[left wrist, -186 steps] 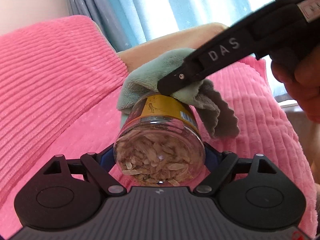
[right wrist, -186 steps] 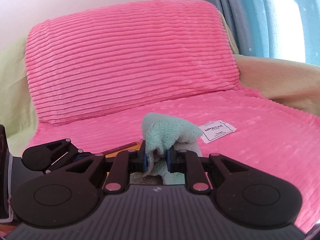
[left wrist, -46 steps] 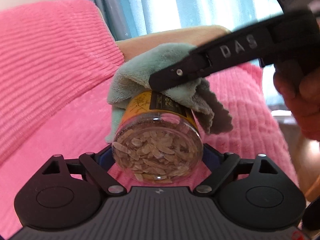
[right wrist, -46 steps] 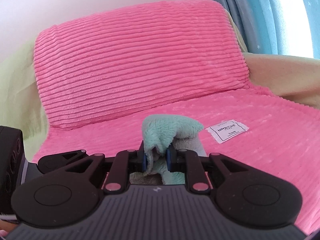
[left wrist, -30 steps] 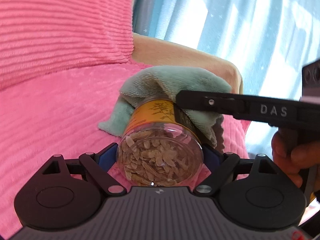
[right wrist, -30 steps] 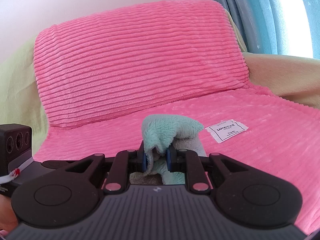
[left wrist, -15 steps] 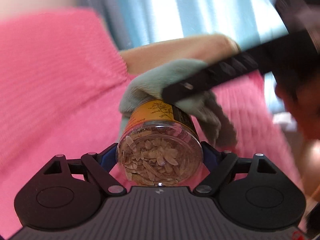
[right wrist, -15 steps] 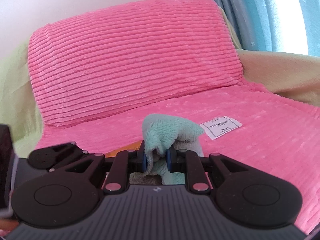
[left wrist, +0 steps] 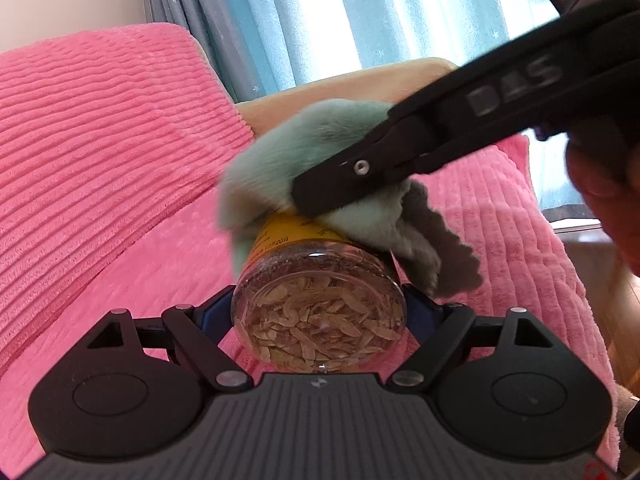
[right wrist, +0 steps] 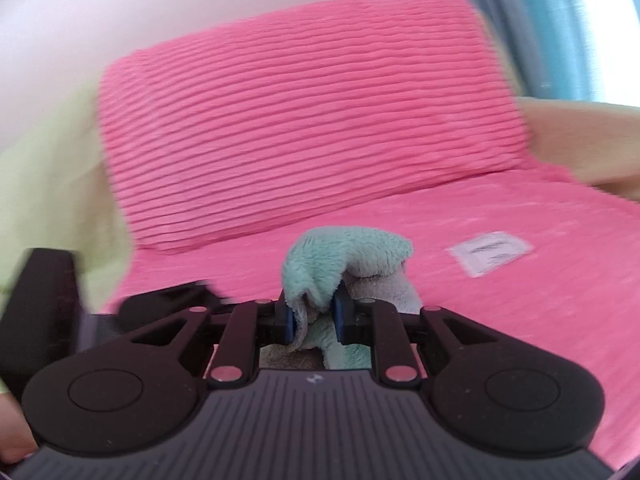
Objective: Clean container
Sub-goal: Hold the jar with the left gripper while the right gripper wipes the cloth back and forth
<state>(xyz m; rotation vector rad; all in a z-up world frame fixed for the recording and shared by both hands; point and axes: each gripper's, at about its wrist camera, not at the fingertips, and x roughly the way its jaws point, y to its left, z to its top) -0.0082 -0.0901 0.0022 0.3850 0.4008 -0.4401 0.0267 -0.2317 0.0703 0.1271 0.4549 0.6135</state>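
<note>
Nearest the left gripper (left wrist: 318, 312): clamped on the jar (left wrist: 318, 320), base toward the camera, pale flakes pressed against the clear bottom, yellow label facing up. Held level and clear of the seat, probably to keep the upper wall open for wiping while the contents stay put.

Just beyond, on the jar's far upper side: the cloth (left wrist: 320, 160), draped over the label and touching it, its grey edge hanging off to the right. Pinched from above by the right gripper (right wrist: 312, 312), closed on a fold of cloth so the loose pile meets the jar rather than the hard fingers (left wrist: 360, 184). Blurred in both views, fitting a rubbing stroke underway.

Farther off, past both grippers: pink cushion (left wrist: 100, 140), a white tag (right wrist: 490, 252) on the seat, curtains (left wrist: 360, 20) behind.
</note>
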